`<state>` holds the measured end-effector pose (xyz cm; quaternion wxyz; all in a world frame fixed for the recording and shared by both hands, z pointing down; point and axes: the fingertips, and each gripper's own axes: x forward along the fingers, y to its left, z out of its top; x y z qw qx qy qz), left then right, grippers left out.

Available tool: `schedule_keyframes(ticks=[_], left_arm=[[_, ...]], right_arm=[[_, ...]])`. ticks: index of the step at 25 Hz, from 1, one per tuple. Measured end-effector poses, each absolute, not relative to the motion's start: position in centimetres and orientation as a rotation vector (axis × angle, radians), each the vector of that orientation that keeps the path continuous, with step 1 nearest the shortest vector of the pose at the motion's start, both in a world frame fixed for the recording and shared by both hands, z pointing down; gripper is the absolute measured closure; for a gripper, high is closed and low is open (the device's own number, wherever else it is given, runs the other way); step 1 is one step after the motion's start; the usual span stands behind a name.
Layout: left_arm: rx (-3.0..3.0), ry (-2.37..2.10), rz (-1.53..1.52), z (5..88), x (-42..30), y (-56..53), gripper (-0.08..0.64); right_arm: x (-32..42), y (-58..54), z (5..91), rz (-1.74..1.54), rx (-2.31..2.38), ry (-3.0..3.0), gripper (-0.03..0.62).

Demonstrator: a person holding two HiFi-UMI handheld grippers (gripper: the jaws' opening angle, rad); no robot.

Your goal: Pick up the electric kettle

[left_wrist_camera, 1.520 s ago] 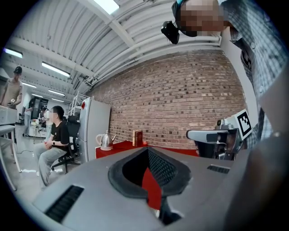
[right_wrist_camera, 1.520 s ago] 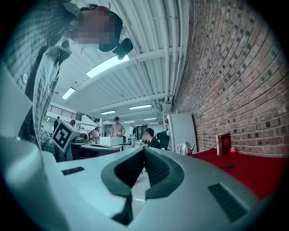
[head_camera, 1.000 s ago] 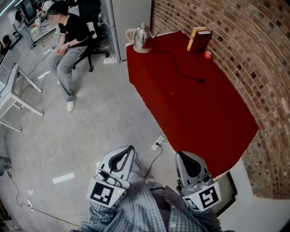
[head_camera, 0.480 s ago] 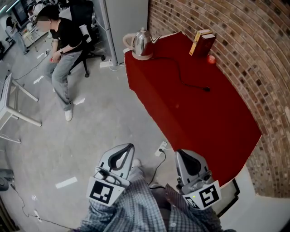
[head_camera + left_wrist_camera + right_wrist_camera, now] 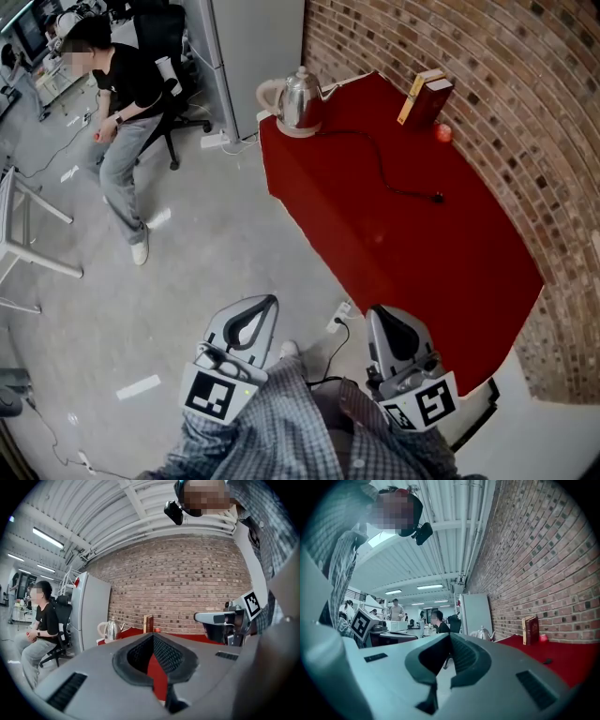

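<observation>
Far ahead of both pairs of fingers (image 5: 169, 654), the electric kettle (image 5: 300, 97) stands at the far corner of the red table (image 5: 412, 253), well apart from either tool. The left gripper (image 5: 266, 307) has its jaws pressed together with nothing between them. The right gripper (image 5: 376, 315) is likewise closed and empty. Only the head view shows the black cord (image 5: 382, 169) running from the kettle across the cloth. Only the right gripper view shows standing people (image 5: 396, 611) deep in the room. The left gripper view catches the other gripper's marker cube (image 5: 252, 603).
</observation>
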<state>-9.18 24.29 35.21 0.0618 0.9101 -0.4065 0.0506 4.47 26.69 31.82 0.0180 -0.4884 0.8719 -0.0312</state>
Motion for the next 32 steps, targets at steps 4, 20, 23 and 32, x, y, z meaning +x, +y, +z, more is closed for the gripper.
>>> schedule_keyframes(ticks=[4,20,23,32], left_arm=[[2.764,-1.217,0.143,35.2,-10.2,23.2,0.552],[2.775,-1.220,0.109,35.0,-12.0,21.1,0.552],[2.767,-1.220,0.112,35.3,-11.8,20.4,0.552],[2.761,-1.246,0.124,35.1,-10.6,17.0,0.552]], right_arm=[[3.3,25.7,31.7,-0.089,-1.529,2.708,0.584],[1.8,23.8,31.6,-0.068,-1.547,2.704,0.584],[2.1,23.0,31.8,-0.067,-1.549,2.706,0.584],[3.0,19.2,31.8,-0.060,-1.513,2.723,0.584]])
